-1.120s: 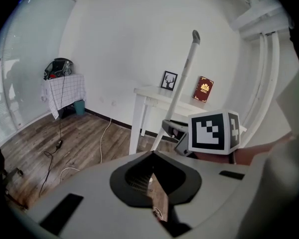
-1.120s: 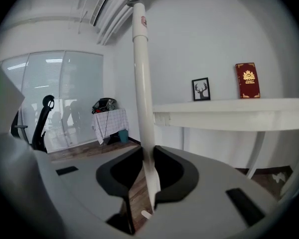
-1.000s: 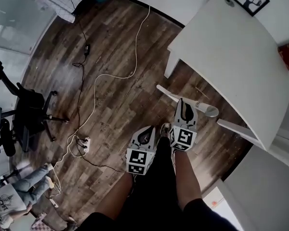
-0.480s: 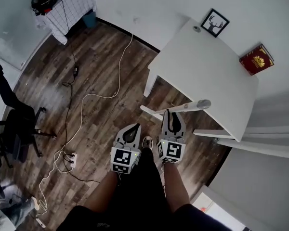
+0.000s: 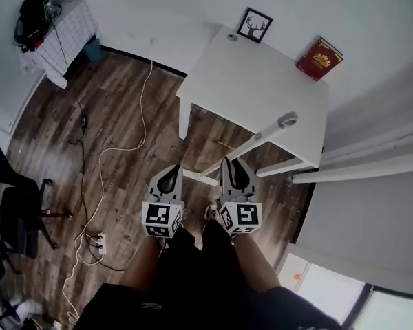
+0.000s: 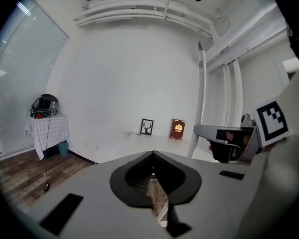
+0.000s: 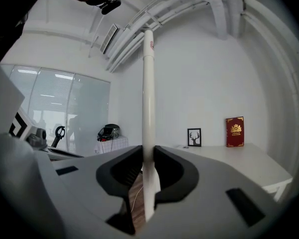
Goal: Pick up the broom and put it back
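The broom's white handle (image 5: 261, 137) rises steeply from my right gripper (image 5: 235, 174), which is shut on it. Its capped top end (image 5: 287, 121) shows in front of the white table's near edge. In the right gripper view the handle (image 7: 148, 83) stands upright, pinched between the dark pads of the right gripper (image 7: 148, 171). The broom's lower part is hidden behind the grippers. My left gripper (image 5: 166, 184) hangs beside the right one, shut on nothing. In the left gripper view, the left gripper (image 6: 152, 156) has touching tips, and the handle (image 6: 201, 98) and the right gripper (image 6: 229, 141) show at the right.
A white table (image 5: 261, 81) stands against the wall ahead, bearing a red book (image 5: 319, 58) and a framed deer picture (image 5: 255, 25). Cables (image 5: 110, 150) and a power strip (image 5: 98, 240) lie on the wood floor at left, near an office chair (image 5: 20, 212). A cloth-covered stand (image 5: 55, 40) fills the far left corner.
Both grippers have risen. The handle has swung from lying low near the floor to standing steeply upright in the right gripper. The left gripper stays shut and empty.
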### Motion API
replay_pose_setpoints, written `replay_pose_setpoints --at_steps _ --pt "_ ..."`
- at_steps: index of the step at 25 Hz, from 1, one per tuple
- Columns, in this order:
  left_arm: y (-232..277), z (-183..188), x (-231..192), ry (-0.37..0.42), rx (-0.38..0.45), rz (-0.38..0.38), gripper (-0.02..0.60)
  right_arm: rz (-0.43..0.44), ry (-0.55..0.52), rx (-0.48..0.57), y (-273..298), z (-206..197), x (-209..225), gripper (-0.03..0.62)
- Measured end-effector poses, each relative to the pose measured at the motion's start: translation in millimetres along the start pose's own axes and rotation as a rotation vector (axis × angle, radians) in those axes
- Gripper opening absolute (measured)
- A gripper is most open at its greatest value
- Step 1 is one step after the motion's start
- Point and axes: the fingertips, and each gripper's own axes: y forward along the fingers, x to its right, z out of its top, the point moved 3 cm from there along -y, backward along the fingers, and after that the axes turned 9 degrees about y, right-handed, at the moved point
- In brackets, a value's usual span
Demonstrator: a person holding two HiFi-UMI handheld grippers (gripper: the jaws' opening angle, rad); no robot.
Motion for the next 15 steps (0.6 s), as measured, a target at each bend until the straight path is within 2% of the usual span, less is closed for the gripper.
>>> replay_pose_setpoints --at_steps 6,8,11,15 --pt "16.7 42.3 32.0 0.05 0.075 -0.021 0.002 0.035 0.021 0.03 -20.9 32.6 13.2 0.089" --pt "18.7 54.0 43.5 0.043 0.1 -0.015 0.001 0.059 0.011 0.032 -28.7 41.6 14.1 0.089" --pt "23.0 64.0 63.2 0.031 0.108 -0.019 0.0 0.075 0.007 0.039 -42.4 49.5 20.8 0.089" --pt "29.2 69.6 92.4 0.079 0.104 -0.048 0.0 0.076 -0.007 0.061 -56.6 57.8 36.5 0.089"
